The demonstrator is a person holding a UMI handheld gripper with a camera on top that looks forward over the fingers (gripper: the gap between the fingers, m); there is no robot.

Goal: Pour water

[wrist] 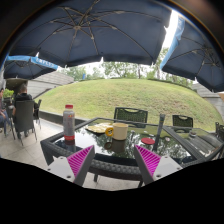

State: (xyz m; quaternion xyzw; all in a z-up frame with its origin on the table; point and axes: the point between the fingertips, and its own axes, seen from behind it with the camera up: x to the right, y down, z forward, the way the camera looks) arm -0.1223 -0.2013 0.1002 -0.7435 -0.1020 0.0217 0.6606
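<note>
Tongs (114, 160), pale fingers (63, 170), magenta grid-textured pads (80, 159)

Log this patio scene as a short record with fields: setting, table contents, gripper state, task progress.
setting: outdoor patio, glass table under umbrellas, chairs beyond it, grassy slope behind
bottle: clear bottle with red cap, upright on the table, beyond the left finger
cup: pale cup near the table's middle, beyond the fingers
other items: yellow plate beside the cup; small red thing ahead of the right finger
gripper: gripper open, nothing between the fingers
task progress: bottle untouched, pouring not yet begun
</note>
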